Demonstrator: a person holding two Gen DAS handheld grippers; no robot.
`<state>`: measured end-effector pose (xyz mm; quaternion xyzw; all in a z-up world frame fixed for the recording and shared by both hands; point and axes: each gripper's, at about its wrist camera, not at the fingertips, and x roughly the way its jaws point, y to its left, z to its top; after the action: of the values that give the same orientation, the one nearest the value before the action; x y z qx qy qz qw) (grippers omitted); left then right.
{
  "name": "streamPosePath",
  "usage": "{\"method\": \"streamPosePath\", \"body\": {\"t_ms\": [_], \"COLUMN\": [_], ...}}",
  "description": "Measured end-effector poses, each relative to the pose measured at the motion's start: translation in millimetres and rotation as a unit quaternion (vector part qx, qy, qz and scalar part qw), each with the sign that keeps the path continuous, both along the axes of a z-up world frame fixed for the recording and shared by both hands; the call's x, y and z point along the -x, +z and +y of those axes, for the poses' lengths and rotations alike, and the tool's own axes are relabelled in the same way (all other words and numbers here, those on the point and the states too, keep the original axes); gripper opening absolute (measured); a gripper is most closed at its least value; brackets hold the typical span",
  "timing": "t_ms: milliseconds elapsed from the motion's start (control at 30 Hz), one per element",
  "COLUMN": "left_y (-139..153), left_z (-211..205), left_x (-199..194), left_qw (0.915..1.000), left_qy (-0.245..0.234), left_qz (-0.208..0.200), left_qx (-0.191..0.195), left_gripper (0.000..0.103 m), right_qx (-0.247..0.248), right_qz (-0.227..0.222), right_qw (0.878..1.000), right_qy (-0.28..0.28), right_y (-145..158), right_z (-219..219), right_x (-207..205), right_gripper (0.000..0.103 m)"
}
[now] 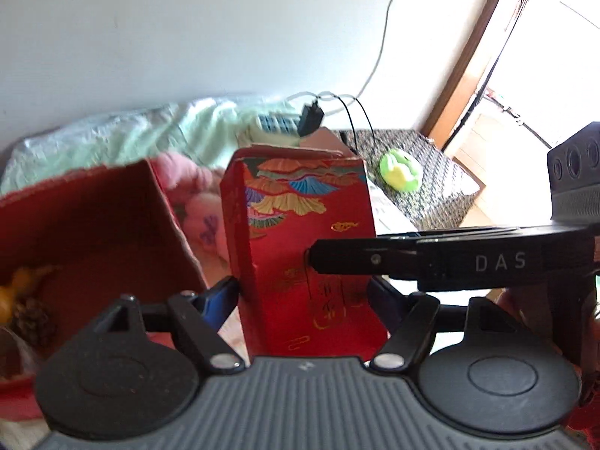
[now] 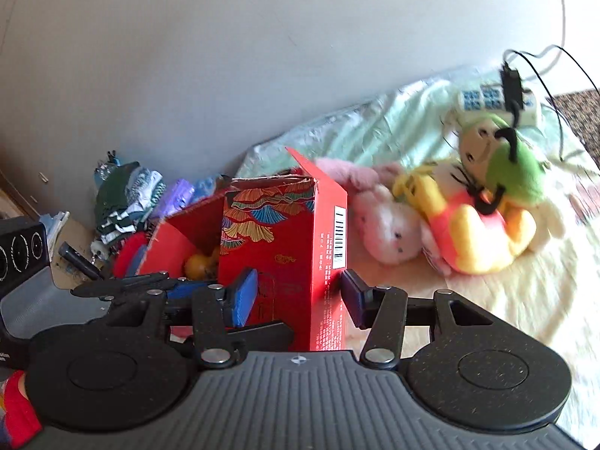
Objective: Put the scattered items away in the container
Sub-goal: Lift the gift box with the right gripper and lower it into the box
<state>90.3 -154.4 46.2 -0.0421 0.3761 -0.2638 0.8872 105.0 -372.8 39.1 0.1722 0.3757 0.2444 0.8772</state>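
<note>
While both tongs straddle the upright red carton (image 2: 285,247), the right gripper (image 2: 298,294) and left gripper (image 1: 303,292) each grasp it; a barcode label shows rightward, "DAS" marks the right tool, and a larger red box (image 1: 93,217) sits left.

Both wrist cameras sit close behind their claws, aimed across the bed toward the wall. The left view faces the red box (image 1: 303,247) head-on; the right views the same box (image 2: 285,258) from its barcoded corner. Both share the power strip (image 2: 495,99).
</note>
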Motion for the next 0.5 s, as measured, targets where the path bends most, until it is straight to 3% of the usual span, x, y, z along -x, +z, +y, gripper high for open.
{"method": "streamPosePath", "body": {"t_ms": [100, 167, 300, 500], "left_y": [16.0, 12.7, -16.7, -70.2], "left_z": [28.0, 50.9, 94.0, 127.4], "left_x": [-15.9, -28.8, -55.8, -93.1], "left_qw": [0.9991, 0.9982, 0.995, 0.9837], "left_qy": [0.031, 0.054, 0.09, 0.117], "left_qz": [-0.023, -0.016, 0.036, 0.137], "left_qx": [-0.016, -0.022, -0.025, 0.007], "left_gripper": [0.075, 0.075, 0.075, 0.075], "right_qx": [-0.007, -0.002, 0.032, 0.101], "right_qz": [-0.017, -0.013, 0.024, 0.113], "right_qw": [0.999, 0.998, 0.994, 0.981], "right_qy": [0.033, 0.058, 0.099, 0.122], "right_y": [10.3, 9.9, -11.0, -47.2], "right_z": [30.8, 56.5, 108.2, 157.1], "right_x": [-26.4, -44.2, -78.5, -118.4], "right_gripper": [0.052, 0.052, 0.052, 0.051]}}
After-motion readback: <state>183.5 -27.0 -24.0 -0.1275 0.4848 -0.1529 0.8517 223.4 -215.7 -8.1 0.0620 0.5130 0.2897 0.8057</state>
